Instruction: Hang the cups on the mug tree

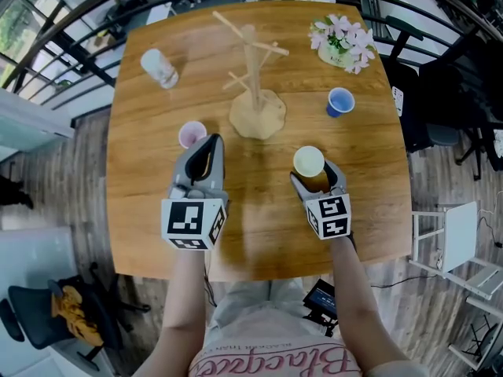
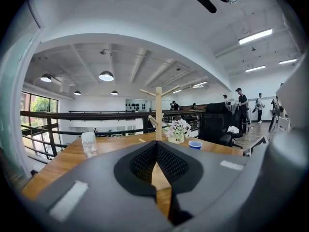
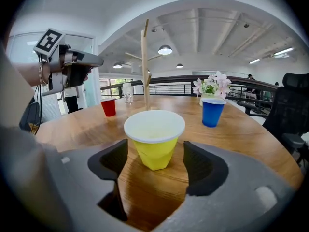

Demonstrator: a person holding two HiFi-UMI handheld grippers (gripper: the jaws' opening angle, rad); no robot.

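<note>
Wooden and square with rounded corners, the table stands on a mezzanine edged by a dark railing. We hold the right gripper low over the near half of the table. Its jaws are spread wide, one on either side of the yellow cup. From the right gripper view we see bare wood between each pad and the cup wall, so the pads are not pressing on it. That cup stands upright on the table, mouth up. It has a white rim, a pale inside and a faceted yellow body that narrows toward its base.

We hold the left gripper above the table to the left. Its jaws are closed together with nothing between them, and in the left gripper view the two dark pads meet in a line. Its tip is near the red cup, which stands upright.

Beyond both grippers, at the middle of the table, the mug tree rises from a rounded wooden base as a pale post with slanted pegs. A blue cup stands upright to the right of the tree, well apart from the yellow one. A clear cup sits toward the far left corner, and a flower pot toward the far right corner.
</note>
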